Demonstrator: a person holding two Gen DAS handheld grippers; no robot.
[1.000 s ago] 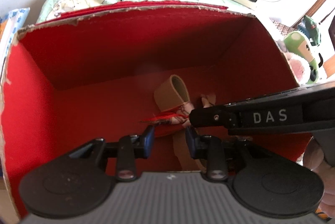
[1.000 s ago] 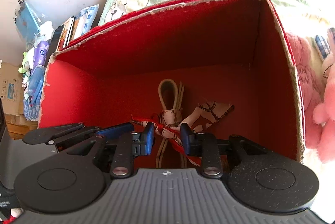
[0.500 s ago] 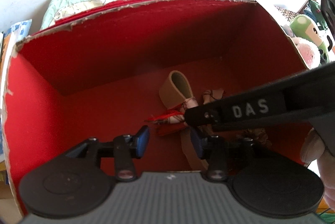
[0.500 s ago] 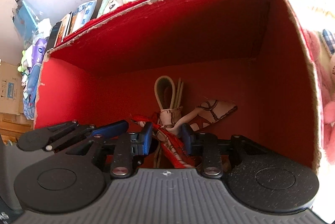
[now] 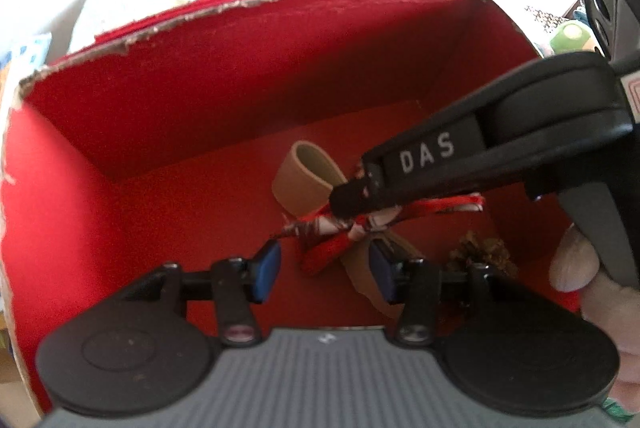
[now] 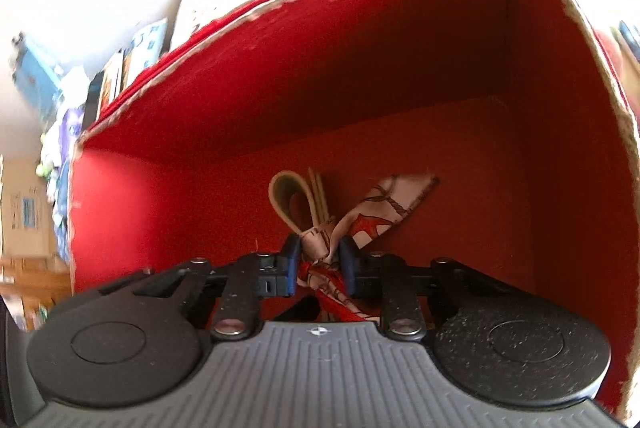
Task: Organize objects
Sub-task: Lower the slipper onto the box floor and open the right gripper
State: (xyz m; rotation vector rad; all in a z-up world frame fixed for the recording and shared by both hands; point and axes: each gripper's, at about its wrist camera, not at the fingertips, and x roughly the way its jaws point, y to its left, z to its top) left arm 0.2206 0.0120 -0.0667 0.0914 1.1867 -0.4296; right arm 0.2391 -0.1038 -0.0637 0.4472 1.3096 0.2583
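Left gripper (image 5: 324, 274): your fingers (image 5: 267, 270) stand wider apart than a second ago, with nothing between them.
Right gripper (image 6: 319, 266): you have pushed it deeper into the red box (image 6: 400, 75); the fingers (image 6: 290, 264) now close in on the scarf (image 6: 320, 252) at its knot, where before they sat short of it.
Right gripper in the left wrist view: it has swung from low and level at right to a steep slant from the upper right, its tip on the scarf.
Scarf: one red tail now stretches toward the right of that frame.
Pine cone (image 5: 482, 254): newly visible at lower right of the box floor.
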